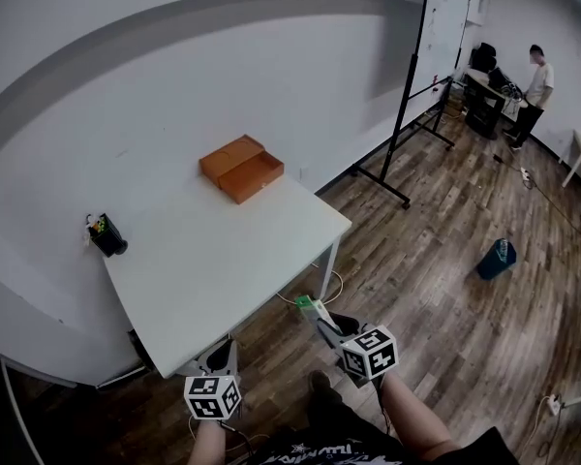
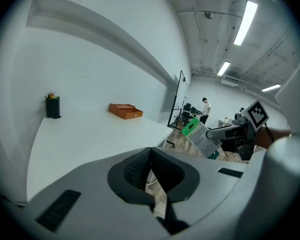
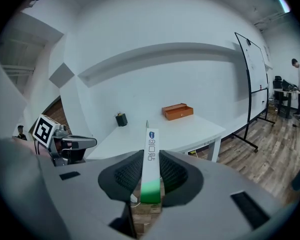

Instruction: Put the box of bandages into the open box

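the right gripper (image 3: 150,176) was clenched on the box of bandages (image 3: 151,146). its pads pressed the two broad faces near the green end, and the white end stuck out ahead of the jaws, edge up. gripper and carton hung just off the near edge of the white table (image 1: 223,260), above the wood floor. they were well apart from the open box (image 1: 242,169), an orange one with its lid laid back, at the table's far corner. the left gripper (image 2: 151,171) was closed on nothing and held low beside the right one. a black pen holder (image 1: 107,235) stood near the table's left edge.

the box of bandages looked like a thin carton. it was probably light, stiff along its length but easy to dent across the flat faces, and smooth enough to pivot if pinched only at one end. a hold across the broad faces nearer the middle would likely steady it more. the grip near the end seemed enough for so light a thing, given a gentle squeeze.
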`<state>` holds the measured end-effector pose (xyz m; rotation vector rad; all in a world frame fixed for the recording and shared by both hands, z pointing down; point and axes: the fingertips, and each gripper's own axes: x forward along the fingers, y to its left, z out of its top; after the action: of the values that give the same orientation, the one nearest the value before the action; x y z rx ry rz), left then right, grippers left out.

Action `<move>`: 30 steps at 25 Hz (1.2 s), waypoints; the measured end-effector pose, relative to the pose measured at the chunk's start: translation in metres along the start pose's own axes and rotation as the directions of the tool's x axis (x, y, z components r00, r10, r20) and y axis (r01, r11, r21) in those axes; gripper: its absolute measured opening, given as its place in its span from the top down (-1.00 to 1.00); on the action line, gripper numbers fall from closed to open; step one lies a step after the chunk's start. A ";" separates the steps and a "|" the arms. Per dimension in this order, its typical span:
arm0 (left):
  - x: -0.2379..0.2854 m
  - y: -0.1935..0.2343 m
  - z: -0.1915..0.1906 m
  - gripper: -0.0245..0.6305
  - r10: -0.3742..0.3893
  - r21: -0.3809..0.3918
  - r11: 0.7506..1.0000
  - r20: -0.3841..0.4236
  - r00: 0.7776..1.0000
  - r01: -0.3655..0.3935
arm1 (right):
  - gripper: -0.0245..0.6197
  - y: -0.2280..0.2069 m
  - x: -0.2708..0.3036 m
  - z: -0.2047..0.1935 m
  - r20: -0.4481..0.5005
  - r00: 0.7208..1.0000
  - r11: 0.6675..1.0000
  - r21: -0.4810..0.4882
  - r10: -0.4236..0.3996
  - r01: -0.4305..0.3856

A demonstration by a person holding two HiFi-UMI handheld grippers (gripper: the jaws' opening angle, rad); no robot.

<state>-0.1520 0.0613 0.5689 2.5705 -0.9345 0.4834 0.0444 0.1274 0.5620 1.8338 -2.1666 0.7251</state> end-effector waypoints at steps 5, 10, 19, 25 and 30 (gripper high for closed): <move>0.062 -0.007 0.040 0.86 0.021 0.001 1.000 0.015 1.000 -0.021 | 0.57 -0.062 0.035 0.037 0.007 1.000 1.000 -0.003 0.022 -0.022; 0.110 -0.022 0.069 0.86 0.027 0.010 1.000 0.031 0.999 -0.027 | 0.57 -0.107 0.061 0.067 0.005 0.997 0.997 -0.018 0.076 -0.076; 0.157 -0.028 0.105 0.86 0.094 -0.026 0.995 0.082 0.992 -0.092 | 0.57 -0.163 0.084 0.096 -0.014 0.988 0.987 -0.050 0.153 -0.153; 0.172 -0.027 0.114 0.86 0.106 -0.024 0.994 0.083 0.991 -0.104 | 0.57 -0.181 0.102 0.099 -0.023 0.984 0.984 -0.029 0.175 -0.175; 0.191 -0.009 0.126 0.86 0.111 -0.033 0.994 0.082 0.990 -0.108 | 0.57 -0.187 0.126 0.109 -0.034 0.984 0.984 -0.021 0.175 -0.175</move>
<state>0.0158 -0.0911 0.5394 2.5410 -1.1078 0.3920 0.2165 -0.0543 0.5703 1.6231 -2.3261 0.7546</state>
